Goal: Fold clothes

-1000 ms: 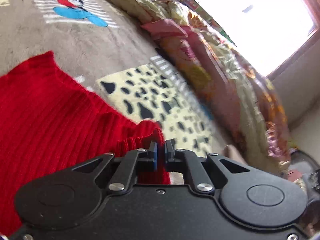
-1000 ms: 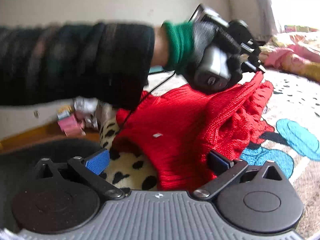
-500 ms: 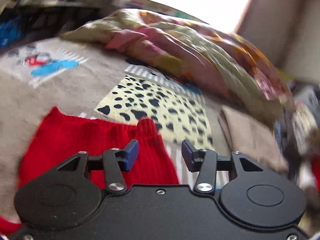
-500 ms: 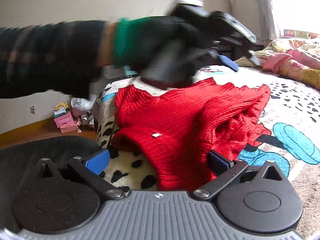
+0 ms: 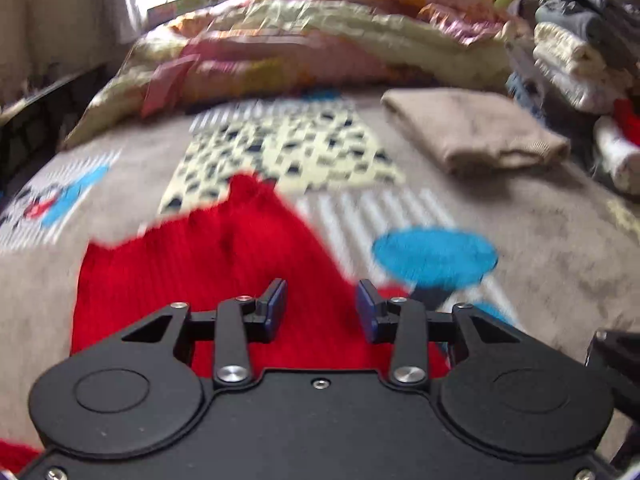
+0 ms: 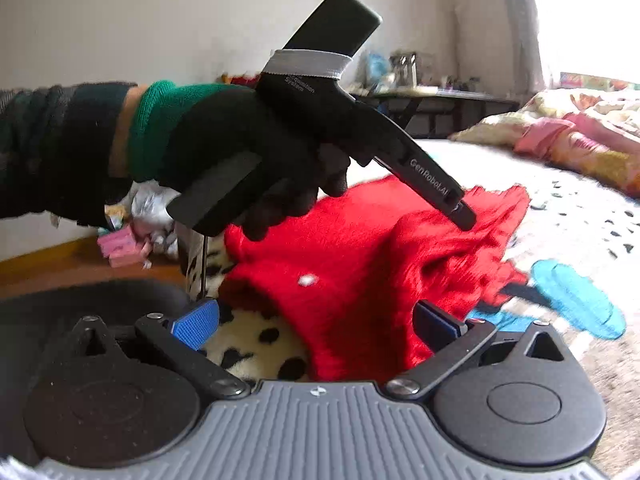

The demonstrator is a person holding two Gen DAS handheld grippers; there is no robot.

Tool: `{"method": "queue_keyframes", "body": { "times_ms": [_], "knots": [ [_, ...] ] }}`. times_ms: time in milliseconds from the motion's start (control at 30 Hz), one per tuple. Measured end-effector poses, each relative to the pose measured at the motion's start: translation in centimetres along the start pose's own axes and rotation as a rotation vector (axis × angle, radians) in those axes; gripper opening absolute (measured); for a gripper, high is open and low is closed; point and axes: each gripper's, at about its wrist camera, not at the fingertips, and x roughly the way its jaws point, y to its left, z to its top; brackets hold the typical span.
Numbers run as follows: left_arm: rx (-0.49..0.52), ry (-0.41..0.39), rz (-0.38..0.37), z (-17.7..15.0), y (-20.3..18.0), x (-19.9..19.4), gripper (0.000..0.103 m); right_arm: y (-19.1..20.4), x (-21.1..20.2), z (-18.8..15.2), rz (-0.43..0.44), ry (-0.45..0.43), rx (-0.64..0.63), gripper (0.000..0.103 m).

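A: What has changed on the left side?

B: A second ago the left gripper (image 5: 322, 306) was pinched shut on a fold of the red sweater (image 5: 224, 264). Now nothing sits between its blue pads, and the jaws are closing a little on air. The sweater lies low and centre-left in the left wrist view, spread flat on the patterned blanket (image 5: 560, 248).

A: So the fold has been dropped?

B: That is my reading: the fold is laid over and released, and the next grasp is not yet taken. In the right wrist view the gloved left hand (image 6: 240, 152) hovers above the garment, apart from it.

A: And the right gripper (image 6: 316, 326)?

B: Its jaws stand wide at the bottom of its frame, with the near edge of the sweater between them, but the pads press on nothing. It has barely shifted since a second ago.

A: Any containers?

B: No basket or box that I can make out. A folded beige garment (image 5: 472, 132) lies on the blanket at the upper right, and further right sits a blurred stack of clothes (image 5: 580, 52). The bunched quilt (image 5: 320, 40) fills the top of the frame.
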Motion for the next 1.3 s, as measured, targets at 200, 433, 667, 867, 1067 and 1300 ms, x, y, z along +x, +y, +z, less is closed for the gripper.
{"method": "queue_keyframes", "body": {
  "times_ms": [200,433,667,867,1067,1300],
  "knots": [
    [0.016,0.135,0.019,1.2,0.7,6.5,0.039,1.2,1.4,-0.2,-0.009,0.007,-0.036,0.102],
    [0.063,0.130,0.034,1.6,0.2,4.4,0.051,0.9,2.6,-0.2,0.045,0.106,-0.034,0.103],
    [-0.012,0.007,0.002,-2.2,0.0,-5.6,0.033,0.6,1.4,0.1,0.043,0.125,-0.042,0.102],
    [-0.203,0.053,-0.096,-5.6,0.1,-4.6,0.023,0.1,1.3,-0.1,0.015,0.110,0.006,0.102],
    [-0.038,0.127,-0.051,-5.1,-2.6,-2.3,0.022,0.9,2.3,-0.7,0.025,0.150,-0.041,0.103],
    [-0.044,0.096,-0.040,-3.7,-3.2,-3.1,0.022,0.7,2.4,-0.7,0.047,0.147,-0.024,0.103]
  ]
}}
